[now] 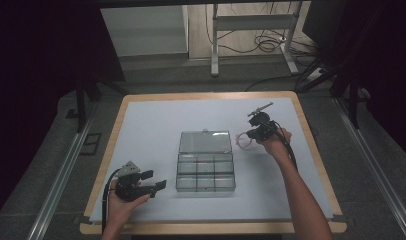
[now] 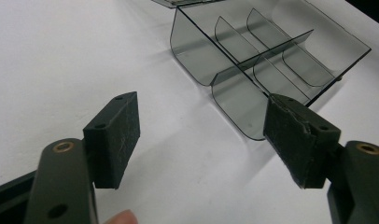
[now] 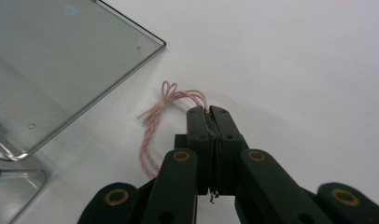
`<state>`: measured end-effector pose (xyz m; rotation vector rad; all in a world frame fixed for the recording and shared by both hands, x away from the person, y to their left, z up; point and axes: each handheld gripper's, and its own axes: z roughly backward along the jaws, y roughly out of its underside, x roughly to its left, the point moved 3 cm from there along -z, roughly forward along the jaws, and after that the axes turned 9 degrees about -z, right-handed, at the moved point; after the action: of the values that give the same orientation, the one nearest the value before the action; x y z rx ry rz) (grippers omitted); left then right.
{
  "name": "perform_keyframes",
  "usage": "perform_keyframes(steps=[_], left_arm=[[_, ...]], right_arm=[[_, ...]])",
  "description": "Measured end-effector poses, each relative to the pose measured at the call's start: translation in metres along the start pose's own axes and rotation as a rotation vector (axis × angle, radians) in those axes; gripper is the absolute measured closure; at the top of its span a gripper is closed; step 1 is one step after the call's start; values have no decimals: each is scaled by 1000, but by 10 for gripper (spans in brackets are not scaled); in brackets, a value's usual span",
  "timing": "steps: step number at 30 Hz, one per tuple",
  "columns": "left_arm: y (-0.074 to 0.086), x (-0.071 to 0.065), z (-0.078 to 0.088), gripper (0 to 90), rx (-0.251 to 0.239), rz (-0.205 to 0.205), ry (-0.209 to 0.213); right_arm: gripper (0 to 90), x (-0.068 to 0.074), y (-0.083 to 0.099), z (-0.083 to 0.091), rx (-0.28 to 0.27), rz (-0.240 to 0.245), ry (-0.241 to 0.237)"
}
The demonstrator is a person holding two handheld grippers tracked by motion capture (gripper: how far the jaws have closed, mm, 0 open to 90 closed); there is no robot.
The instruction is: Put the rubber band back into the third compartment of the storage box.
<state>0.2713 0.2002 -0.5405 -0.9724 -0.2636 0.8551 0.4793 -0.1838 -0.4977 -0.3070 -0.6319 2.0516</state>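
Right tongs clenched on pink string, bundle pinched at jaw tips, loops trailing left of them, just off white table. Clear divided box just beside string. Left tongs released, jaws wide, box just ahead.

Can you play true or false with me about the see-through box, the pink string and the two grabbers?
1. The right gripper is shut on the pink string. True.
2. The left gripper is holding the box. False: its jaws stand wide open with nothing between them, and it is near the box without gripping it.
3. The box's lid is open. True: it lies back flat on the table.
4. The box's compartments are full of beads. False: they look empty.
5. The string is already inside the box. False: it is outside, beside the lid's corner.
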Motion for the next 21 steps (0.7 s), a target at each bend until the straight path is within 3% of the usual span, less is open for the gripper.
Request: perform_keyframes(steps=[21], left_arm=[[0, 0, 0, 277, 0, 4, 0]], right_arm=[[864, -2, -4, 18, -68, -23, -69]])
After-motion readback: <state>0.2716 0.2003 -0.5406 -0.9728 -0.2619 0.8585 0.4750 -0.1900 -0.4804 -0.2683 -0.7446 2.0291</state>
